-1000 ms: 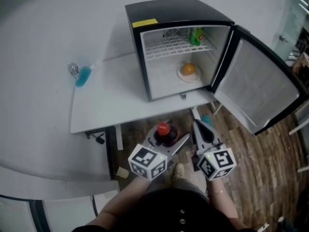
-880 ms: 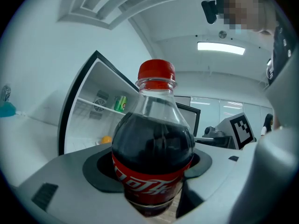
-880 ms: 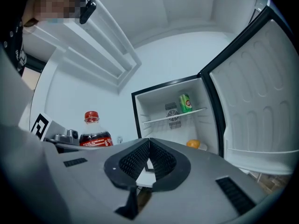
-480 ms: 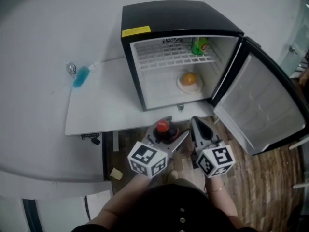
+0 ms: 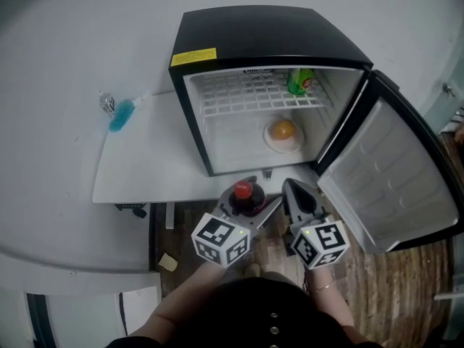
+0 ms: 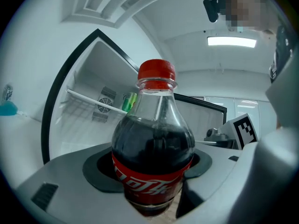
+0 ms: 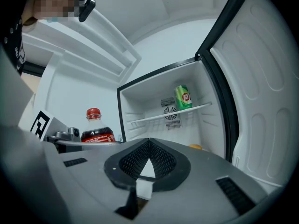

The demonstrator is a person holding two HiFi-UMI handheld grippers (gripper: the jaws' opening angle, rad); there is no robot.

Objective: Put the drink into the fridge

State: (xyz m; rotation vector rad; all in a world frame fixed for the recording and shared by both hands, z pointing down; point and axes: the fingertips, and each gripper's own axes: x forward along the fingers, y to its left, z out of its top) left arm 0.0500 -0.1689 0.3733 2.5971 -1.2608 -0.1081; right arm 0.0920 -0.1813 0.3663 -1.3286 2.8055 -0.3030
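A white desk [image 5: 145,172] is standing against a pale wall over a wooden floor [image 5: 406,281], and it is carrying a small black fridge [image 5: 254,35]. The fridge is sitting just ahead of both tools, with its door [image 5: 391,187] swinging wide open, ahead of the right tool and to its right.

The left tool [image 5: 250,200] is gripping a cola bottle [image 5: 245,196]. Its jaws are closing on the body at the red label, and the red cap is pointing up. The bottle is hanging in front of the desk edge, outside the fridge and just below its opening.

The right tool [image 7: 148,143] is hovering just right of the left tool. Its jaws are pressing together at the tips and are holding nothing.

Inside the fridge, ahead of the tools, a green can [image 5: 299,82] is standing on the wire shelf [image 5: 246,96] at the back right. Below it, an orange [image 5: 283,128] is lying on a plate [image 5: 274,143] on the fridge floor.

Well off to the left of the left tool, a blue brush [image 5: 122,113] is lying at the far corner of the desk.
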